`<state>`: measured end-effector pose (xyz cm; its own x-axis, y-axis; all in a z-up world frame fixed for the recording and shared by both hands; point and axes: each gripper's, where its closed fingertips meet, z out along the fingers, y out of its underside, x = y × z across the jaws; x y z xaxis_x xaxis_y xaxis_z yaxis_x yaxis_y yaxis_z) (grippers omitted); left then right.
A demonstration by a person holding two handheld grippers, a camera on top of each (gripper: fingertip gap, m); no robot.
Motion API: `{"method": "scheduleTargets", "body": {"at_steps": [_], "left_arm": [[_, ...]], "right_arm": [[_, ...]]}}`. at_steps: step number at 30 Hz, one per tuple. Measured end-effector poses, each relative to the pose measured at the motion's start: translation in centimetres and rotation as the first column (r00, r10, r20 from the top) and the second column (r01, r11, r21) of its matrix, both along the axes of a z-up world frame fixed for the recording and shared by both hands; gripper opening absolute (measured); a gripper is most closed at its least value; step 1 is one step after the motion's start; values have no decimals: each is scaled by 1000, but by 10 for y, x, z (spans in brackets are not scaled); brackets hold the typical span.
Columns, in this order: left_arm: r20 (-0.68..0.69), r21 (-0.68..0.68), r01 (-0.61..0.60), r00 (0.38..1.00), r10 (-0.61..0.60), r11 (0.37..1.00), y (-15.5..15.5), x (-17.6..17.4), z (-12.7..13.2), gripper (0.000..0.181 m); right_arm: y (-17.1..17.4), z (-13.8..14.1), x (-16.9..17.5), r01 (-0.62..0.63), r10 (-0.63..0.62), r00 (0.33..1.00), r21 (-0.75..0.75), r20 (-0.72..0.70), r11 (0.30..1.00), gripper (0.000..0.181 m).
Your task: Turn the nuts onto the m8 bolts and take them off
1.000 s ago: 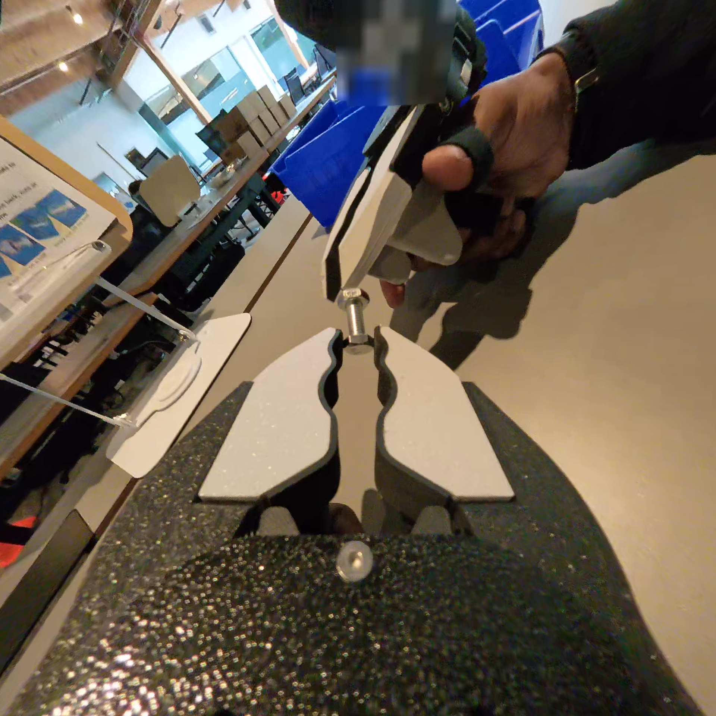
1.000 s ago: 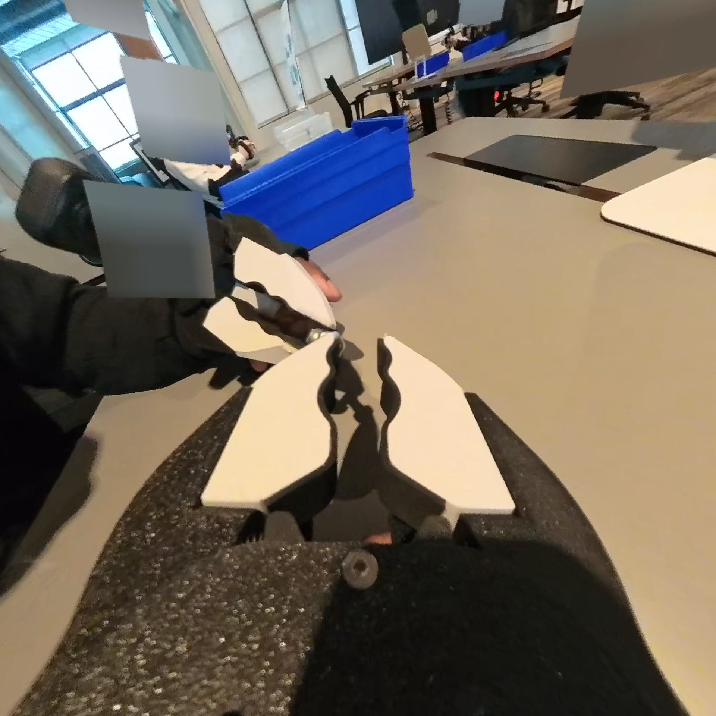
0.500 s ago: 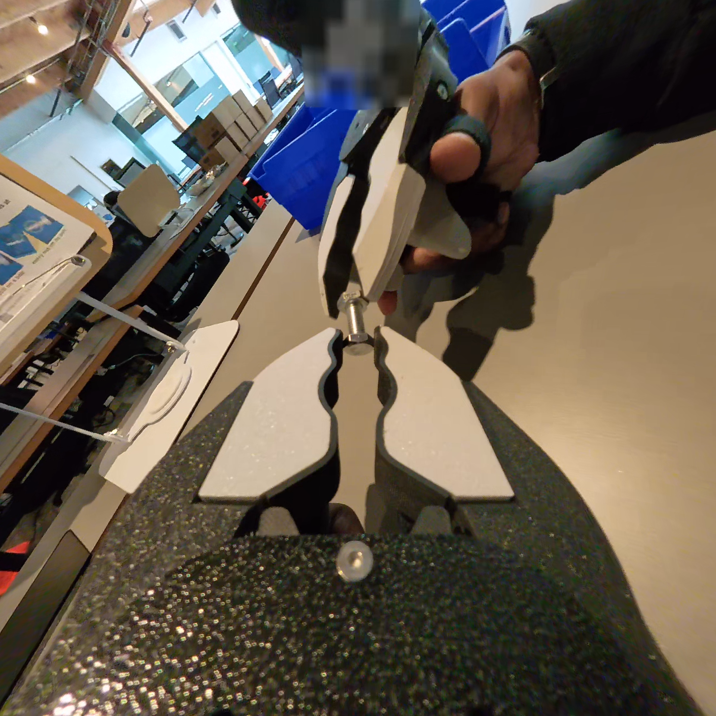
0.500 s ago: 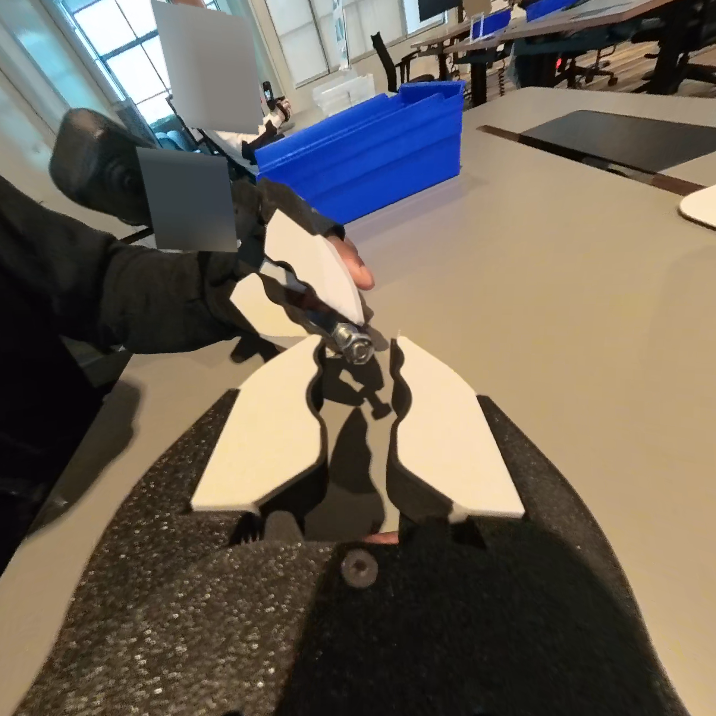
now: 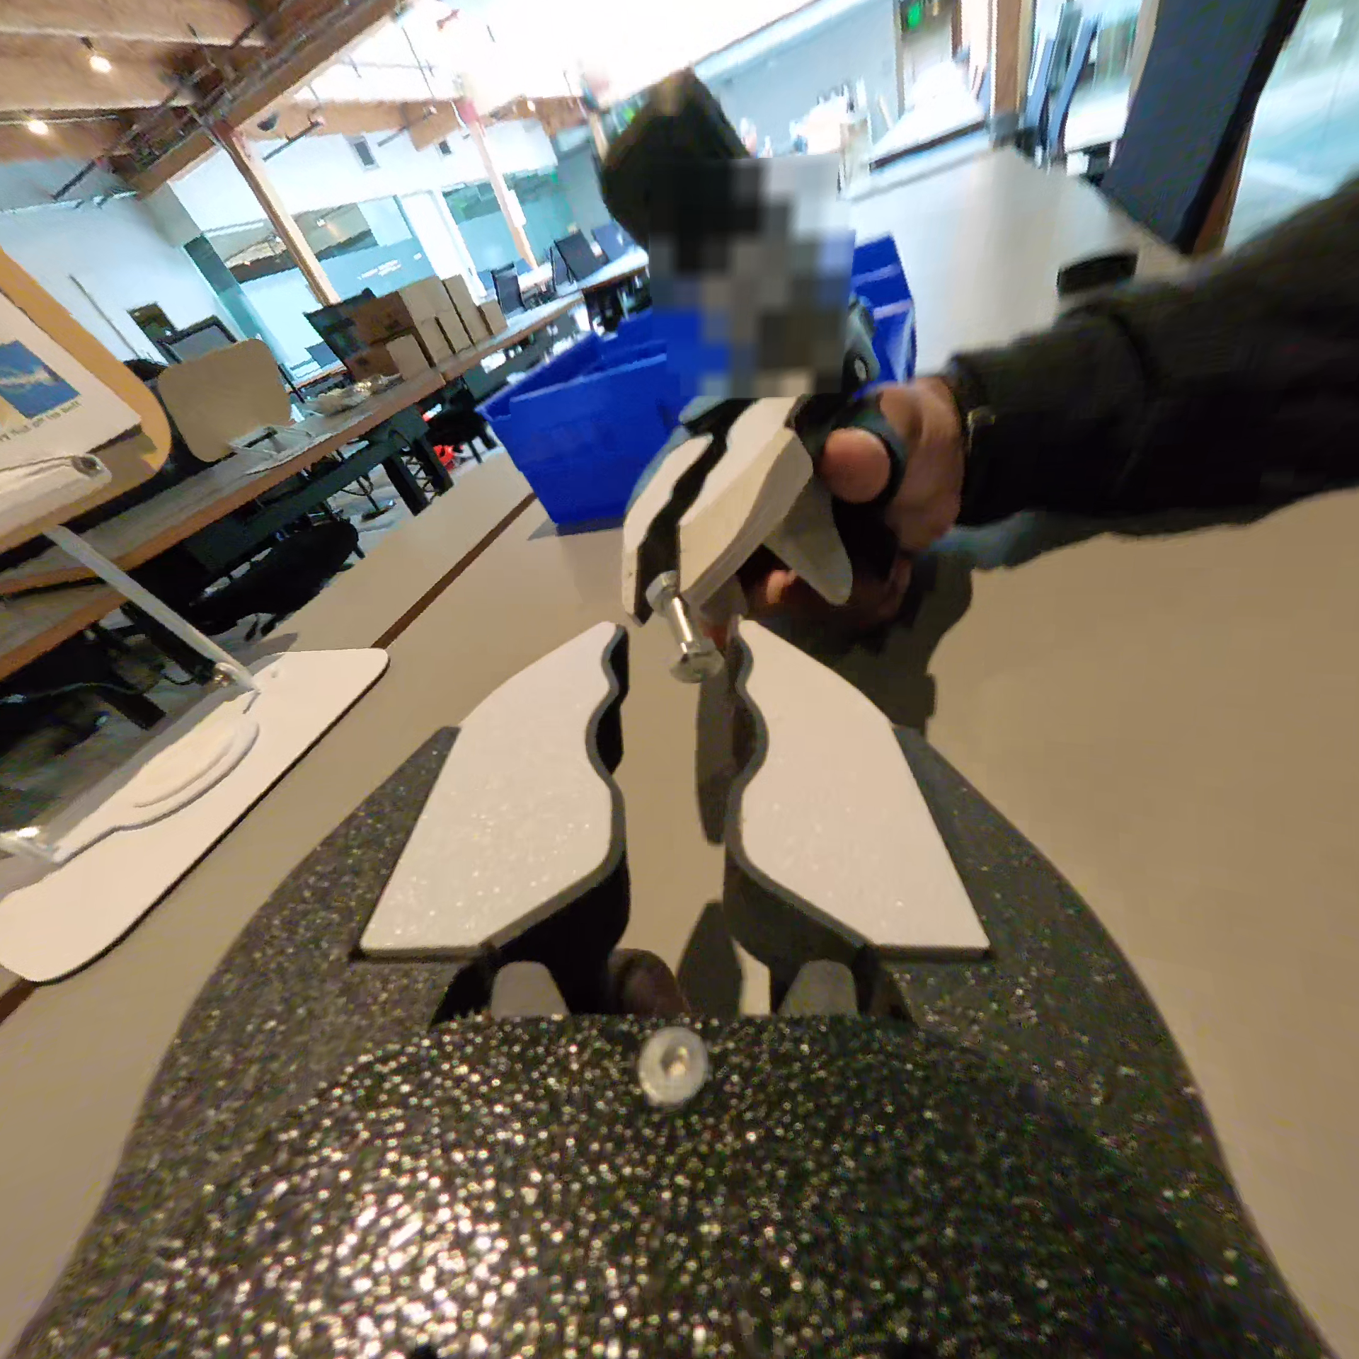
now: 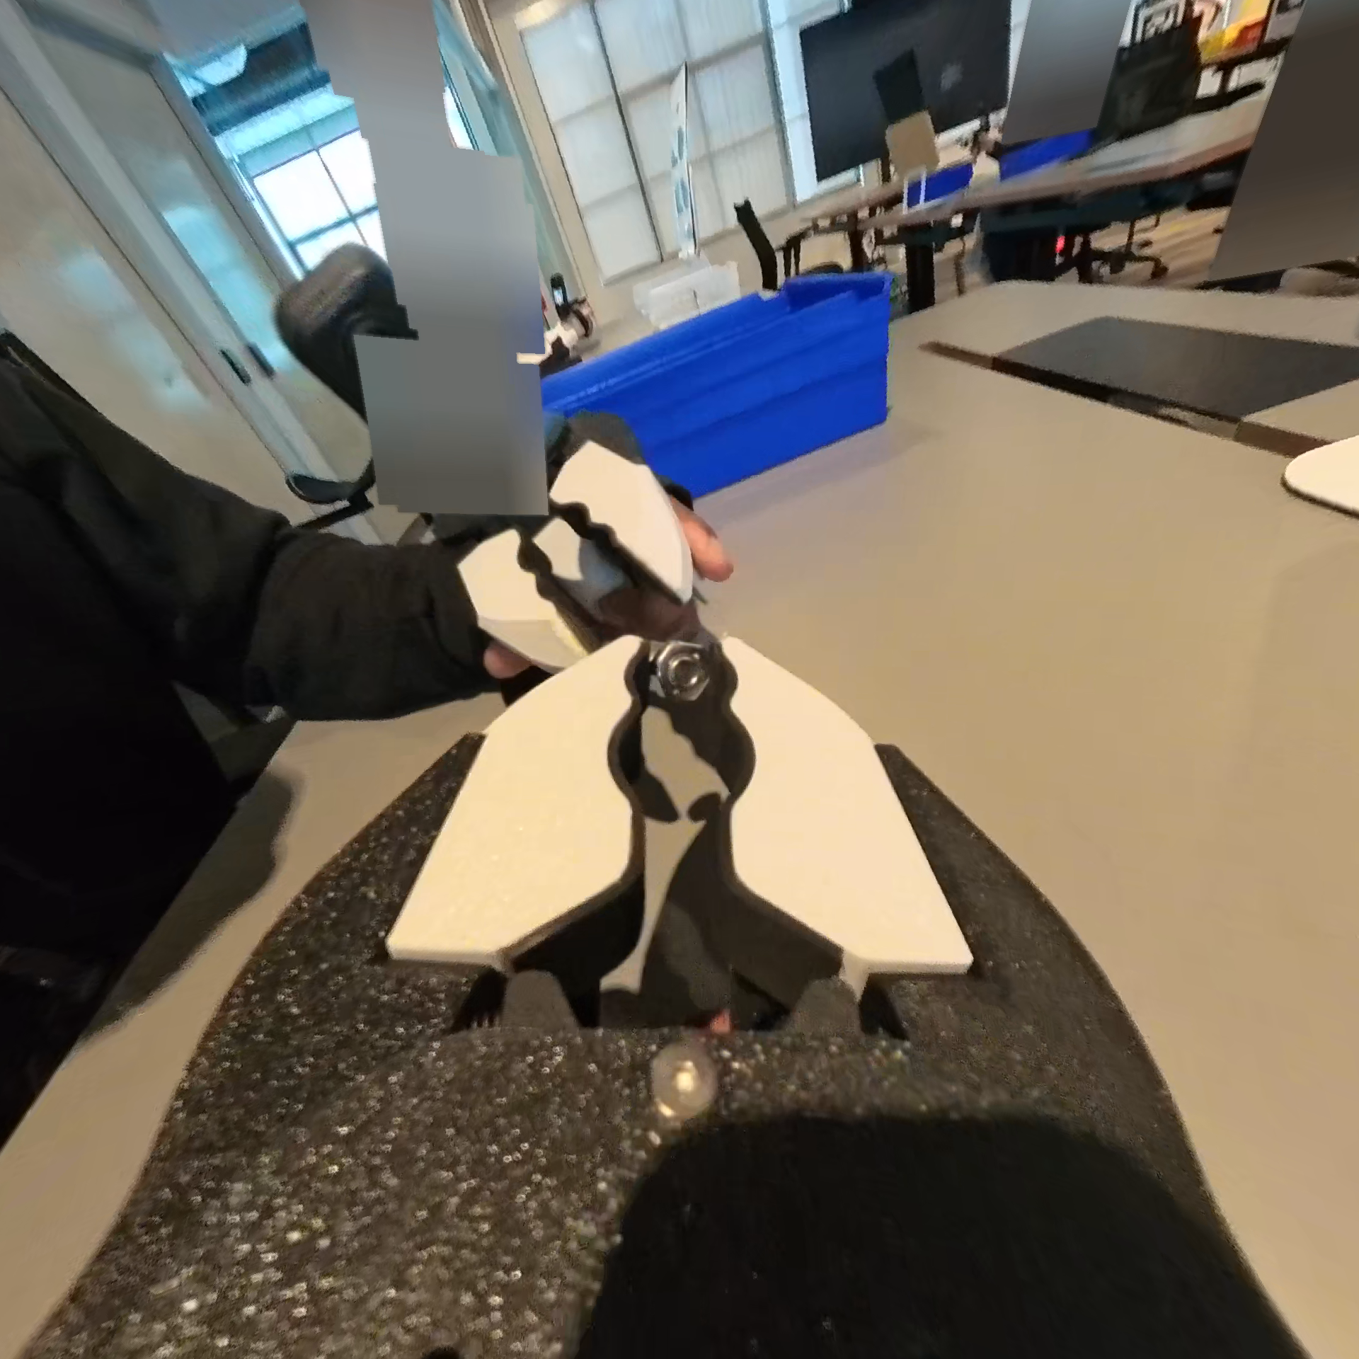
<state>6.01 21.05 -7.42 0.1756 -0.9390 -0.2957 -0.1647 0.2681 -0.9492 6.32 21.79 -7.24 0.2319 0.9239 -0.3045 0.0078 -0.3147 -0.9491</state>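
Blue bins [image 6: 735,397] beyond bare tabletop [image 6: 1029,662]

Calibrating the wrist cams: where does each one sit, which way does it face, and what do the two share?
Left wrist view: on the left gripper, looking along its open fingers at the right gripper, its hand and the bolt.
Right wrist view: on the right gripper, looking along fingers shut on the nut, toward the left gripper and a black sleeve.
Shared: bolt, blue bin, grey table.

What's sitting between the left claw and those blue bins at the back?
In the left wrist view: the right claw, shut on the nut of a bolt, and the hand holding it; beyond, bare table up to the bins.
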Motion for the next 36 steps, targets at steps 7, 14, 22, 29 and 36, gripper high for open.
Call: {"method": "scheduleTargets", "body": {"at_steps": [7,14,22,29,36], "left_arm": [[84,-63,2,996,3,998,0,1,11,33],[97,170,-111,991,95,979,-2,4,19,27],[104,264,-164,985,141,951,2,0,21,23],[96,293,-172,984,150,941,1,2,19,18],[86,241,-164,985,147,957,2,2,18,14]], "right_arm": [[0,15,3,12,-10,993,13,-121,1000,15],[-1,26,-6,-18,-17,964,-129,-266,992,15],[3,29,-4,-43,-41,939,-232,-343,972,15],[4,27,-6,-36,-43,943,-232,-329,972,15],[5,27,-5,-34,-49,944,-241,-328,970,15]]}}
